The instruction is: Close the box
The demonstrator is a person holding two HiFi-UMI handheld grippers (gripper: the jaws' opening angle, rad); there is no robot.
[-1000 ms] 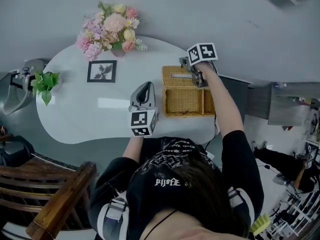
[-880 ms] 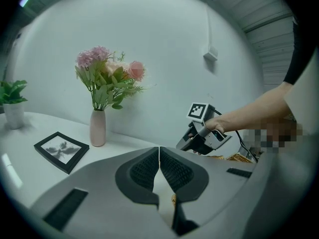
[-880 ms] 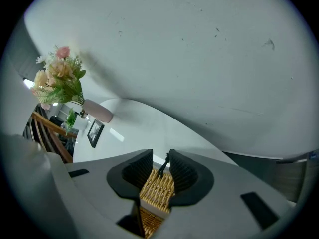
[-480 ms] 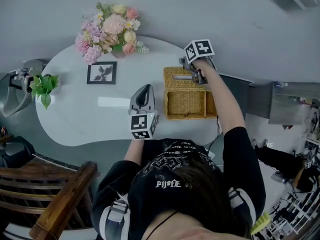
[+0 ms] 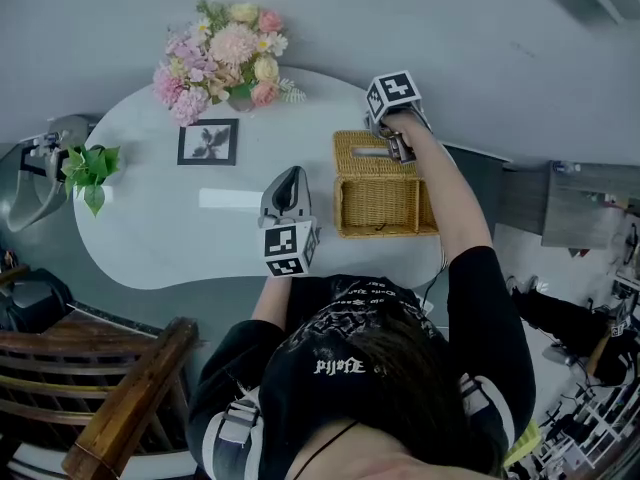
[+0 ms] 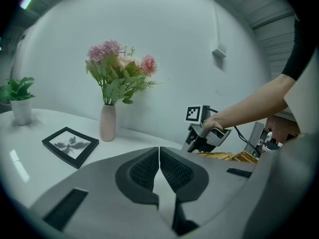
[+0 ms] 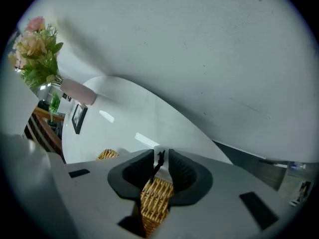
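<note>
1. A wicker box [image 5: 385, 206] stood at the right end of the white table [image 5: 150, 228], close to its front edge.
2. Its wicker lid [image 5: 350, 143], which had a slot in it, lay over the far part of the box. Whether it sat fully down could not be told.
3. The right gripper [image 5: 398, 153] pointed steeply down at the lid's right end, with the person's right hand [image 5: 405, 128] around its handle.
4. In the right gripper view, the right gripper [image 7: 160, 156] had a strip of the lid [image 7: 155, 195] between its pads. The jaws had just been closing and now pressed on the wicker from both sides, with only a narrow gap left between them. A small dark loop [image 7: 159, 159] stood up from the wicker between the pads.
5. The left gripper [image 5: 290, 171] hung over the table near the front edge, just left of the box and apart from it.
6. In its own view, the left gripper [image 6: 159, 156] had its pads together and nothing between them.
7. A bouquet of pink and cream flowers [image 5: 220, 58] in a pale vase [image 6: 106, 123] stood at the table's far edge.
8. A black picture frame [image 5: 208, 141] lay just in front of it.
9. A small potted plant [image 5: 90, 165] stood at the table's left edge.
</note>
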